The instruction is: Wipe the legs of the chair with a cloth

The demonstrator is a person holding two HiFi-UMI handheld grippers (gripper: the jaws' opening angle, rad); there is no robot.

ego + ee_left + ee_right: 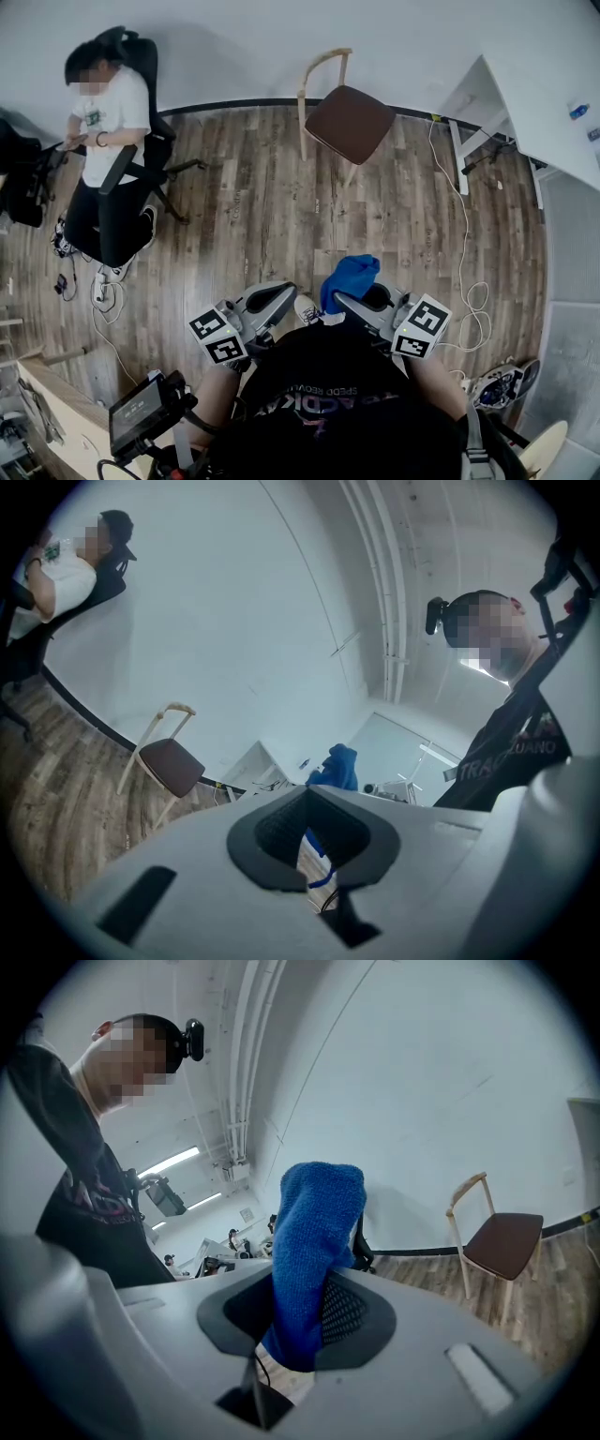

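Observation:
The chair [349,122], with a brown seat and pale wooden legs, stands on the wood floor by the far wall, a good way in front of me. It also shows small in the left gripper view [172,766] and the right gripper view [504,1244]. My right gripper [354,302] is held close to my body, shut on a blue cloth [351,279] that sticks up from the jaws [314,1232]. My left gripper [274,300] hangs beside it with jaws together and nothing in them. From the left gripper [314,841] the blue cloth [336,766] shows just beyond.
A person [108,141] sits in a black office chair at the far left. A white desk [544,84] fills the far right, with a white cable [466,281] trailing over the floor below it. Shoes [497,384] lie near my right side. A small screen device [141,412] sits at lower left.

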